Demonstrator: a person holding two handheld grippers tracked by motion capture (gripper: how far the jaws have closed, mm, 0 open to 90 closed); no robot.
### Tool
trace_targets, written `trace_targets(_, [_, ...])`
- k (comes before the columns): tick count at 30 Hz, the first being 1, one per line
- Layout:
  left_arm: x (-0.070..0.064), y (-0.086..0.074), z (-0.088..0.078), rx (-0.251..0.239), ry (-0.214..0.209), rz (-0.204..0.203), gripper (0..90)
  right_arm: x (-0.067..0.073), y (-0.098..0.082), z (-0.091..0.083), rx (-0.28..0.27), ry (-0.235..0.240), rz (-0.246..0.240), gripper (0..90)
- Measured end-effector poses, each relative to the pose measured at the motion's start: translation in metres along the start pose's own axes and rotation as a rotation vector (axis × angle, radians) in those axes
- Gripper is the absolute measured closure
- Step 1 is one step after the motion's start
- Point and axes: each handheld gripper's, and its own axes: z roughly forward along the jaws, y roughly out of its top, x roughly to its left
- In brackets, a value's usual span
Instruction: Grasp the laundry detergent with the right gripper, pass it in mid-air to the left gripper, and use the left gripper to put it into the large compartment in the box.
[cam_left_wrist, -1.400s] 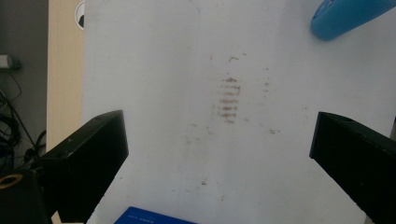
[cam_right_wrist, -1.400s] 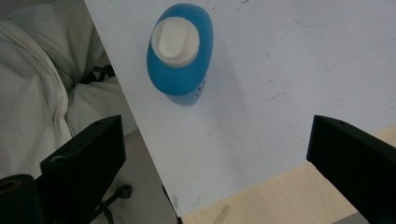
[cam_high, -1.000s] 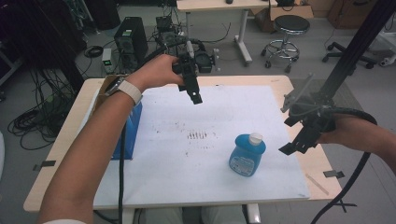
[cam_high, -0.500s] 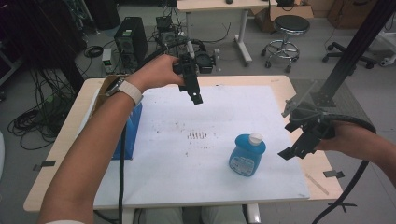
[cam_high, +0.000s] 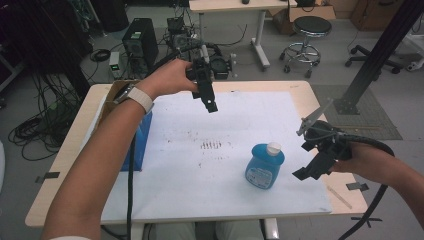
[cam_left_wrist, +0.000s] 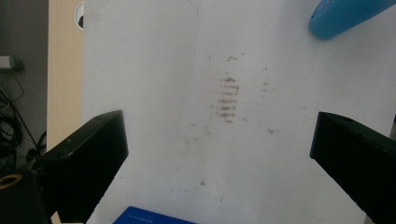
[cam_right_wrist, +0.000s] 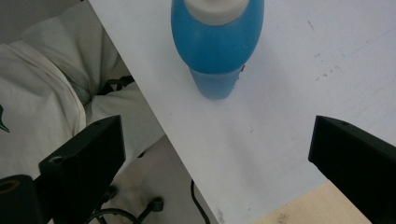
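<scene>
While standing upright on the white sheet (cam_high: 220, 165), toward the near right part of the table (cam_high: 305, 90), blue bottle (cam_high: 264, 166) with white cap, label facing the near edge. Just right of it, apart from it, right gripper (cam_high: 311, 165), held above the sheet's right border, jaws spread wide and pinching nothing. In the right gripper view, same bottle (cam_right_wrist: 217, 46) ahead and between the two open jaws, well short of both, with the sheet's edge and the person's pale clothing (cam_right_wrist: 42, 107) beyond it. Far across the sheet, over its far middle, left gripper (cam_high: 209, 102), raised off the surface and tipped downward, jaws likewise parted with nothing between them. In the left gripper view, brownish smudges (cam_left_wrist: 228, 100) on the sheet between the jaws, a corner of the bottle (cam_left_wrist: 343, 16) at upper right, and a sliver of the blue box (cam_left_wrist: 149, 217) at the bottom. In the high view, that blue box (cam_high: 139, 145) at the sheet's left border, partly under the left forearm, well apart from the bottle. Smudges (cam_high: 211, 145) near the sheet's middle, between the two grippers.
</scene>
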Motion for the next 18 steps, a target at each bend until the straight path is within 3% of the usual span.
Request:
trace_targets(11, [-0.001,-0.001,0.001,0.000,-0.003,0.005,4.7,0.001,-0.006,0.013,-0.032,-0.007,0.011,3.7])
trace_targets(18, [-0.002,-0.001,0.001,0.002,-0.004,0.006,4.7,0.003,-0.009,0.021,-0.045,-0.015,-0.011,3.7])
